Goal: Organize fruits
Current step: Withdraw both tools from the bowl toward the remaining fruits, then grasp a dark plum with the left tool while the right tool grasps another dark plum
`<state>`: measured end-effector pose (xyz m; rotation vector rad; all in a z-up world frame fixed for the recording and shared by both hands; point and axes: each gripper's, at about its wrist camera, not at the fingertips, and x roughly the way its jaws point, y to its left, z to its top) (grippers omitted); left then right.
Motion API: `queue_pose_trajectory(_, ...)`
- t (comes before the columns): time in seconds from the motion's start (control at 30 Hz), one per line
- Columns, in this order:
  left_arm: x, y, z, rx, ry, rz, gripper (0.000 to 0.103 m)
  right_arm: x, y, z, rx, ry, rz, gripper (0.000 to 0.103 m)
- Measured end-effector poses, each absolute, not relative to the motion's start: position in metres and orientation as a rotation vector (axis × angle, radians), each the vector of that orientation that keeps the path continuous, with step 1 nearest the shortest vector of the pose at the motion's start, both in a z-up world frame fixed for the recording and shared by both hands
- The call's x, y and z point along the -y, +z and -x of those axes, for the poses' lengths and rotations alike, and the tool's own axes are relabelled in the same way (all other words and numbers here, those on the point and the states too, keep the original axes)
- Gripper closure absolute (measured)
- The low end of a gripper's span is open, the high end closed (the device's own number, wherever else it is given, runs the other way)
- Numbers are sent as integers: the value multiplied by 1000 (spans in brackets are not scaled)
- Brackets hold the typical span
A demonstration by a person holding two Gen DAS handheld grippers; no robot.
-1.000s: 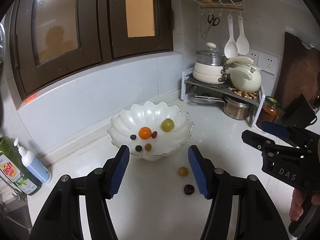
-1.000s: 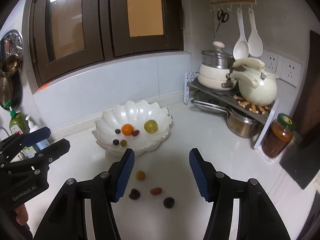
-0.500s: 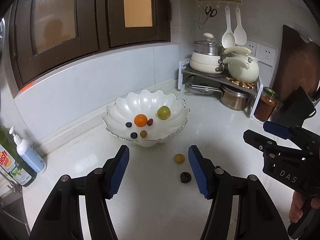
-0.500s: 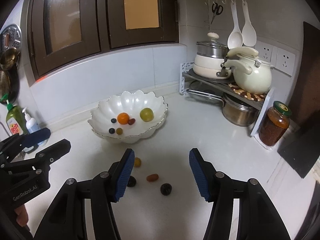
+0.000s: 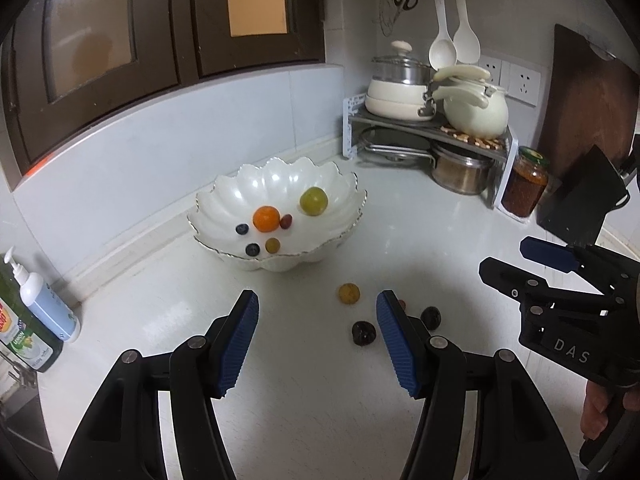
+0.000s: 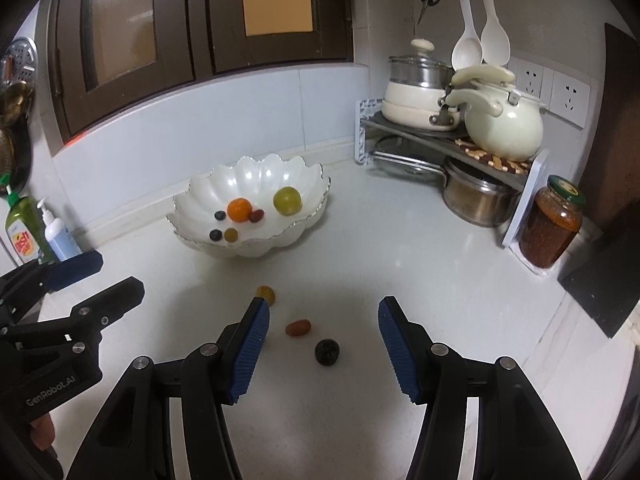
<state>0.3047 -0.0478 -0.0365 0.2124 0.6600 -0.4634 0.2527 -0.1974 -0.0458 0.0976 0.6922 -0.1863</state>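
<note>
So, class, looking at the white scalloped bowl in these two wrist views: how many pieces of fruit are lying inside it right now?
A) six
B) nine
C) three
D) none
A: the white bowl holds six pieces: an orange fruit, a yellow-green one, a small dark red one, a small brownish-yellow one and two dark blue berries.

black gripper (image 5: 316,336) frames with silver screws, ribbed blue pads on the fingers (image 5: 236,340), white "das" lettering.
</note>
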Motion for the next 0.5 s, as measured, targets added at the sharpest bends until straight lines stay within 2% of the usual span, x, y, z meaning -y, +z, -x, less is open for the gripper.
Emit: queue_pose_trajectory(0.5, 65, -73, -313, -721, -492, -269, 43, 203, -82, -264, -779, -161, -133, 45)
